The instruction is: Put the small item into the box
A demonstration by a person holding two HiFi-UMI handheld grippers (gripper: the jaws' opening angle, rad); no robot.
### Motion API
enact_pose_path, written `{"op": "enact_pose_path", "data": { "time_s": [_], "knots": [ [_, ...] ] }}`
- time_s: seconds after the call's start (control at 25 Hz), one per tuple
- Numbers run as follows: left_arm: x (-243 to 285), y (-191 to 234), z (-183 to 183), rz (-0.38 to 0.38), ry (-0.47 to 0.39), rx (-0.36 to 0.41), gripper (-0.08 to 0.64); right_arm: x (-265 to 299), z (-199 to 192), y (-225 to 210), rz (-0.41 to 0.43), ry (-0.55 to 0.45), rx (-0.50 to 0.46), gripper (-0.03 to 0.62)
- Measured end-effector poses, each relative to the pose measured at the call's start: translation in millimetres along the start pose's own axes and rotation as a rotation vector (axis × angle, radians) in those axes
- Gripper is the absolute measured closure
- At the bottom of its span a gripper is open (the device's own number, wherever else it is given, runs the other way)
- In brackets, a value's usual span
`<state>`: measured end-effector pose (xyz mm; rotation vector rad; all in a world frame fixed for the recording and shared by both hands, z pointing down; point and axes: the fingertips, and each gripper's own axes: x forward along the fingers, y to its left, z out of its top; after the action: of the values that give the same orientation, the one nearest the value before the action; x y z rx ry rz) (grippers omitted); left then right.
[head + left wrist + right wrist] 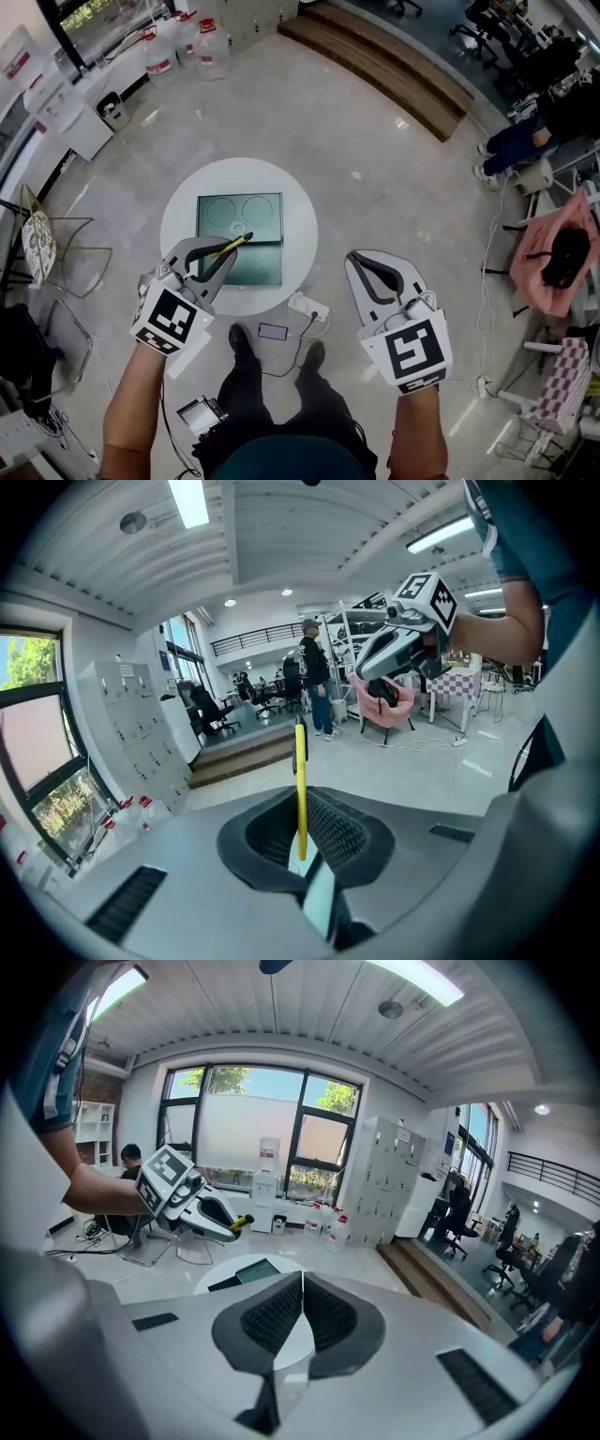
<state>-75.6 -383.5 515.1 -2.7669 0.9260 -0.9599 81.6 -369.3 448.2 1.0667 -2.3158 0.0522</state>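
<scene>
- The main risk, as I judge it, is a loose hold: the left hand-held gripper pinches the yellow pen near one end only. Most of the pen's length juts past the pads, so a tilt or jolt could make it pivot or slip out.
- In the left gripper view the pen stands straight up between the pads of that hand-held gripper, its black-clipped end far beyond them. A long lever of that kind twists easily.
- In the head view the pen's tip overlaps the dark green box at mid-frame, on the round white desk. The hand-held gripper seems to be held well above it. Released from up there, the pen could bounce off the box, roll across the desk and drop to the floor.
- The left forearm rises from the lower left of the frame, with its hand-held gripper aimed up and right towards the box.
- The right forearm rises from the lower right, with the right hand-held gripper aimed up and left, off the desk's right edge and over the floor.
- The right gripper view shows that hand-held gripper with its pads pressed together and nothing between them. The box lies beyond, at centre-left.
</scene>
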Motion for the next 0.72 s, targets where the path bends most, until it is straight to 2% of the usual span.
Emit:
{"op": "enact_pose_path", "data": {
  "time_s": [0.72],
  "knots": [
    [87, -28, -98, -0.111, 0.111, -0.066, 0.523, 57, -80, 5, 0.027, 0.082, 0.063, 0.554]
  ]
}}
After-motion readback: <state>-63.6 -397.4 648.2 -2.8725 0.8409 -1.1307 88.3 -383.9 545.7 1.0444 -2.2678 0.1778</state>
